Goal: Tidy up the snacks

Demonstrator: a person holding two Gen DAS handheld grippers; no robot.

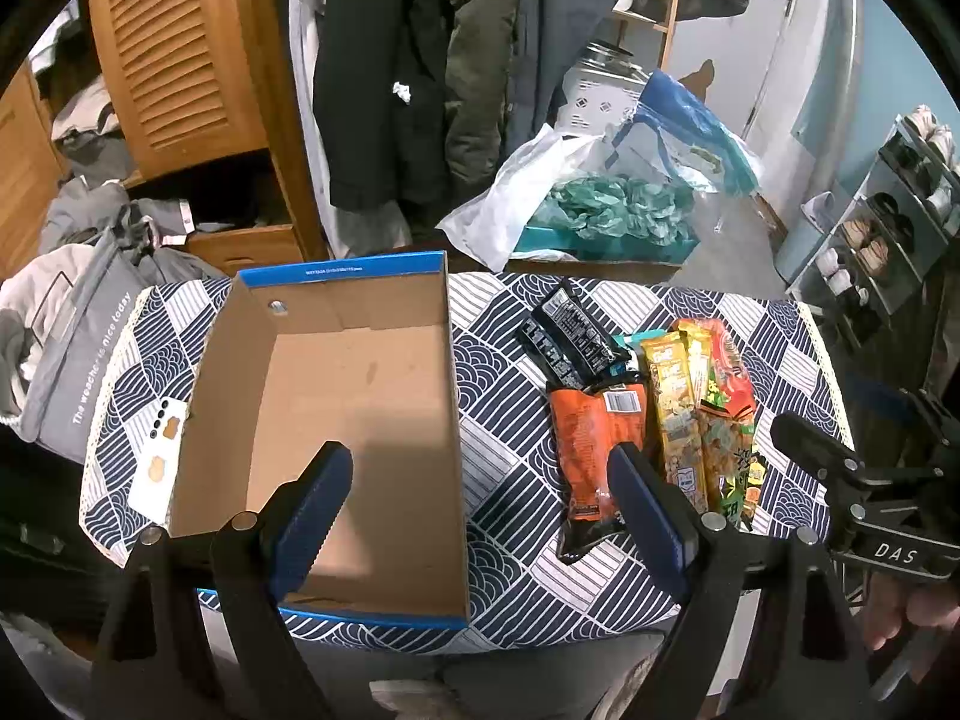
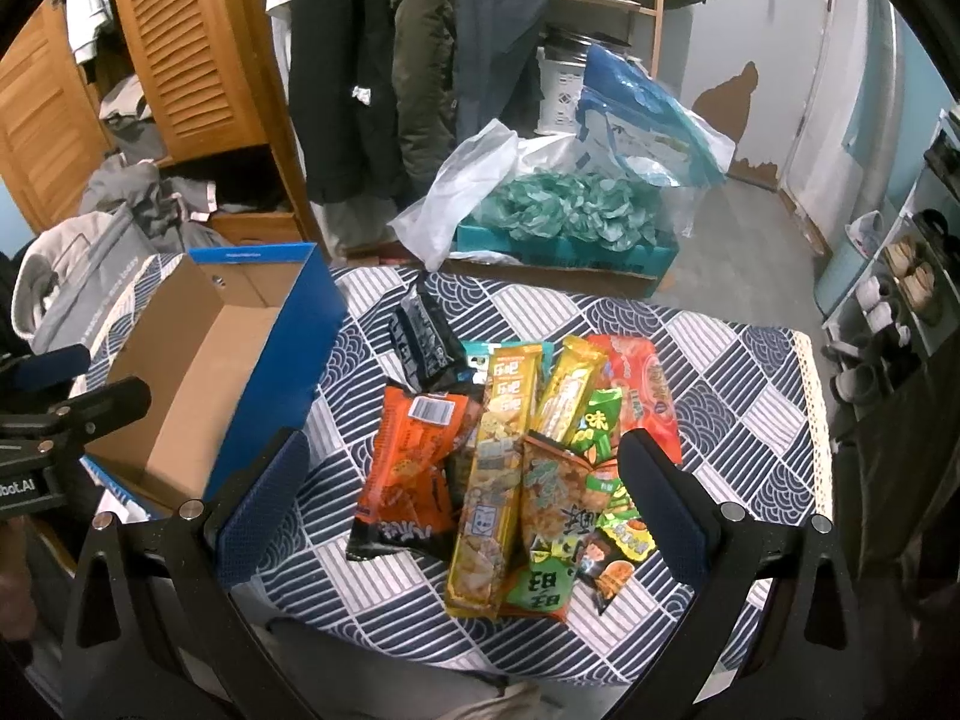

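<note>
Left hand-held gripper [image 1: 480,516] up close, jaws wide apart, nothing held, hovering over the empty cardboard box [image 1: 336,408]. Right hand-held gripper [image 2: 462,504] equally spread (also empty) above the snack pile [image 2: 516,456], heaped on the patterned tabletop [image 2: 738,372] beside the box.

Matt cardboard box [image 1: 336,420], glossy, probably foil snack packets [image 2: 510,468], woven-looking tablecloth [image 1: 510,462].

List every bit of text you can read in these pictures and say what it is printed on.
"The weather is nice today": grey fabric bag left of the table.
"DAS": black right gripper body.
"bot.AI", start cut off: black left gripper body.
Blue rim print on the open cardboard box: too small.
Snack packets carry large printed characters and a barcode; fine print blurred.
</note>
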